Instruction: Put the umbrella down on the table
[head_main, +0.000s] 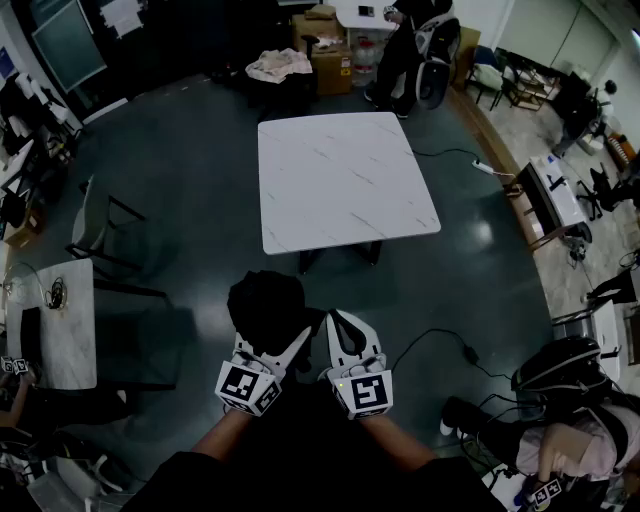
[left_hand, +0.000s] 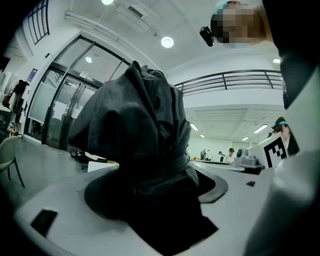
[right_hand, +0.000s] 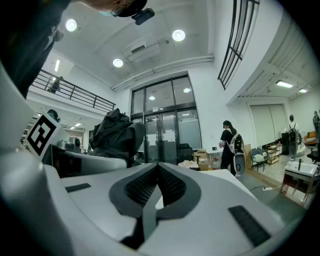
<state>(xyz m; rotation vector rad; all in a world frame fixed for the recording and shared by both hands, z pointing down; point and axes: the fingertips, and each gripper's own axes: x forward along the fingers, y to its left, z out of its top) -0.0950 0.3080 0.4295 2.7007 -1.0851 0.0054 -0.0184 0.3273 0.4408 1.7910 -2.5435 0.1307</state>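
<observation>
A folded black umbrella (head_main: 265, 305) is a dark bunched bundle held upright over the dark floor, short of the white marble table (head_main: 340, 180). My left gripper (head_main: 272, 348) is shut on it, its jaws spread wide around the fabric. In the left gripper view the umbrella (left_hand: 140, 150) fills the space between the white jaws of the left gripper (left_hand: 150, 200). My right gripper (head_main: 340, 325) is just to the right of it, shut and empty. In the right gripper view the right gripper (right_hand: 157, 170) has its ribbed pads pressed together, and the umbrella (right_hand: 115, 132) stands to the left.
A chair (head_main: 100, 230) and a small marble side table (head_main: 60, 320) stand at the left. A power cable (head_main: 440, 345) lies on the floor at the right, near a backpack (head_main: 560, 370). Beyond the table are cardboard boxes (head_main: 325, 50) and a standing person (head_main: 410, 40).
</observation>
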